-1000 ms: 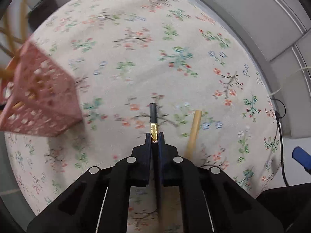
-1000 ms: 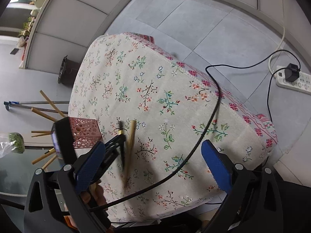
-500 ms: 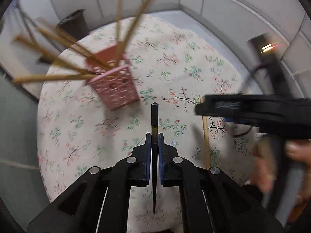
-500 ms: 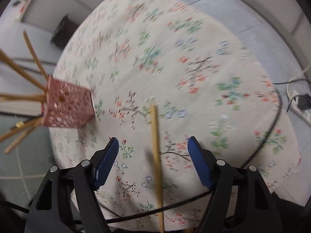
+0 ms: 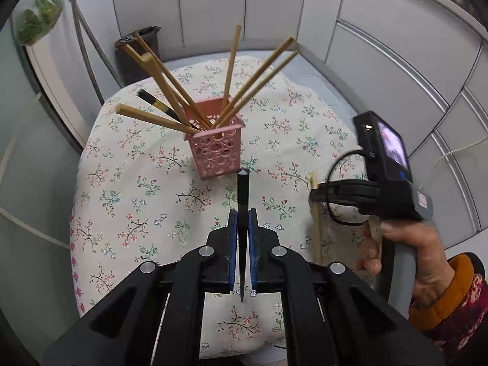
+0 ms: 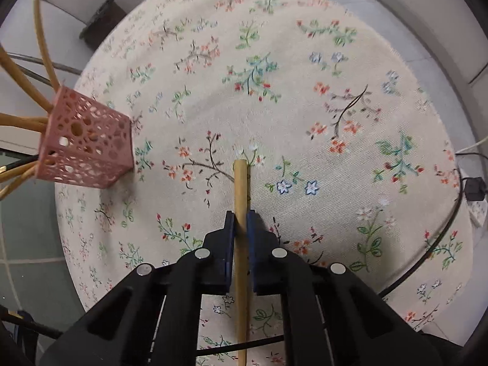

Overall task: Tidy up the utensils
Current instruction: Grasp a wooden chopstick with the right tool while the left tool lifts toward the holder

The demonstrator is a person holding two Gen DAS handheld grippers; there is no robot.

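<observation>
Gripping slim black chopstick in left gripper and, jaws just closed, round bamboo chopstick in right gripper; risk of tipping light pink perforated plastic holder on insertion.

Ahead of the black, blue-padded left claw, a pink perforated basket holds tan chopsticks; the surface wears cream floral cloth.

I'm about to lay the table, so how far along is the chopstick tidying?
Nearly done. Several wooden chopsticks and one black one already stand in the pink basket. In hand: the left gripper is shut on a black chopstick, held above the floral tablecloth; the right gripper has just closed on the wooden chopstick lying on the cloth. Left: drop both into the basket. No other loose utensils are visible.
</observation>
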